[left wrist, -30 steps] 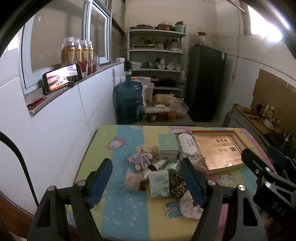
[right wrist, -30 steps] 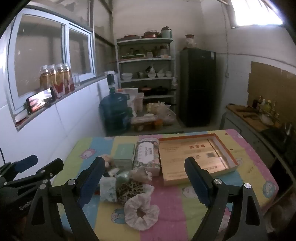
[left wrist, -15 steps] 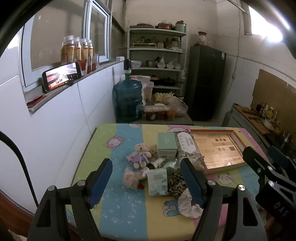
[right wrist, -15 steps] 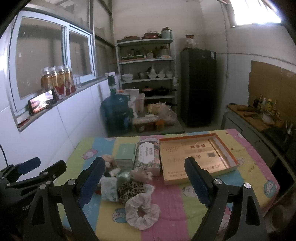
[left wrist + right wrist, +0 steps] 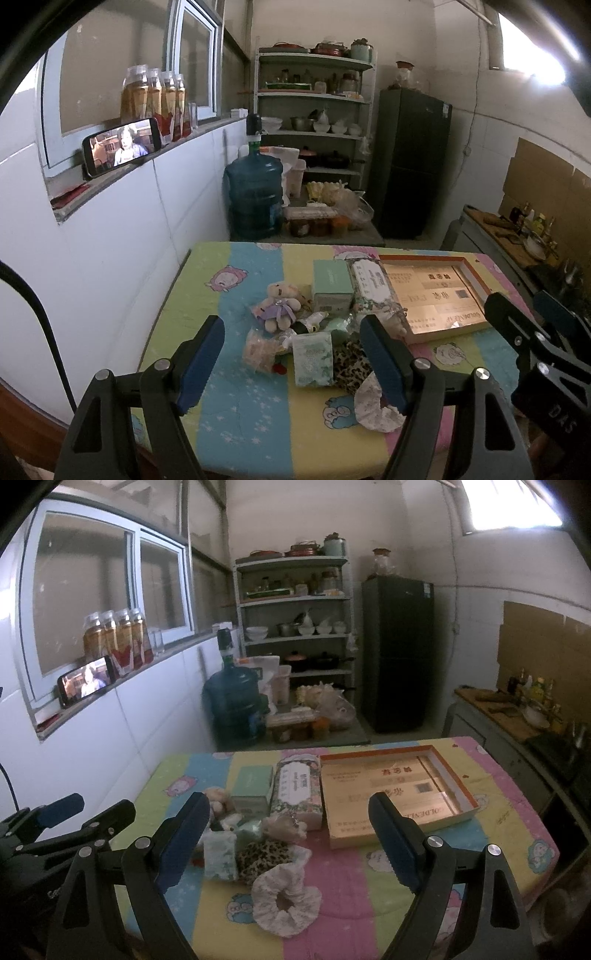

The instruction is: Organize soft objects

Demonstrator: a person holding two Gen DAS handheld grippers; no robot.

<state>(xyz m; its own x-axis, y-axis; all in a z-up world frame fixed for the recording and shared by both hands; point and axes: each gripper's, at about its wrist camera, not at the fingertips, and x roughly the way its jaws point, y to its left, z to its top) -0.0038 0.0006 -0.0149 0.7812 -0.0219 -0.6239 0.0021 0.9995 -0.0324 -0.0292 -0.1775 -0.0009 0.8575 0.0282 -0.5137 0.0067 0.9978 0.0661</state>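
my left tongs (image 5: 291, 354) are released, jaws spread wide, nothing between them, held above the near edge of the counter (image 5: 240, 417). my right tongs (image 5: 288, 834) are likewise released and carry nothing, hovering over the same near edge.

between the left jaws, on the striped cartoon cover, lies the cluster of soft items: a small plush bear in a purple dress (image 5: 279, 304), a clear crinkled packet (image 5: 258, 350) just beside it, a pale green tissue pack (image 5: 312, 359) in front, a leopard-print scrunchie (image 5: 262, 854) touching that pack, and a white lace scrunchie (image 5: 285, 901) nearest me. behind them stand a mint green box (image 5: 331, 286) and a floral tissue packet (image 5: 297, 794), side by side and touching.

right of the cluster sits an open shallow cardboard box (image 5: 391, 794), just beside the floral packet.

beyond the counter: a blue water jug (image 5: 254, 199), a shelf rack (image 5: 314, 110), a dark refrigerator (image 5: 397, 653), and a phone (image 5: 122, 146) propped on the window sill.
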